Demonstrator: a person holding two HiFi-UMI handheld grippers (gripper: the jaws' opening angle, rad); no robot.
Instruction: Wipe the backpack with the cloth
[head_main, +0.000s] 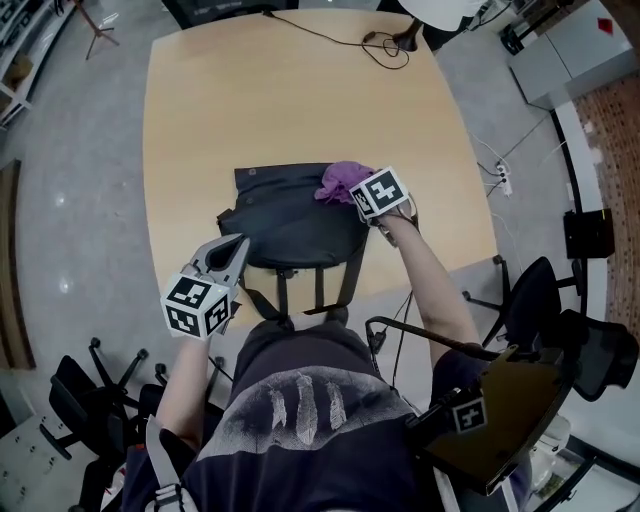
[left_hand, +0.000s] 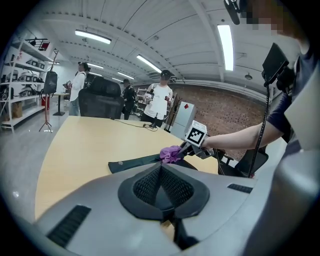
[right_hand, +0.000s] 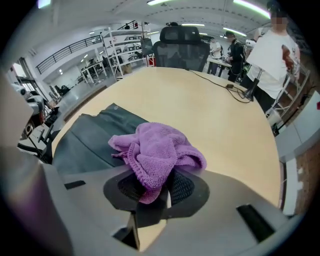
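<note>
A black backpack (head_main: 290, 215) lies flat near the front edge of the tan table (head_main: 200, 120). At the backpack's right top corner sits a crumpled purple cloth (head_main: 343, 182), and my right gripper (head_main: 360, 196) is shut on it. In the right gripper view the cloth (right_hand: 156, 150) bunches out of the closed jaws above the backpack (right_hand: 85, 145). My left gripper (head_main: 236, 247) hovers at the backpack's left front corner, shut, with nothing in it. The left gripper view shows its pads (left_hand: 150, 182) meeting, with the backpack (left_hand: 135, 162) and cloth (left_hand: 171, 154) beyond.
The backpack's straps (head_main: 318, 288) hang over the table's front edge. A cable and a small stand (head_main: 388, 45) lie at the far end. Office chairs (head_main: 545, 300) stand to the right and a power strip (head_main: 503, 180) lies on the floor. People (left_hand: 160, 100) stand beyond the table.
</note>
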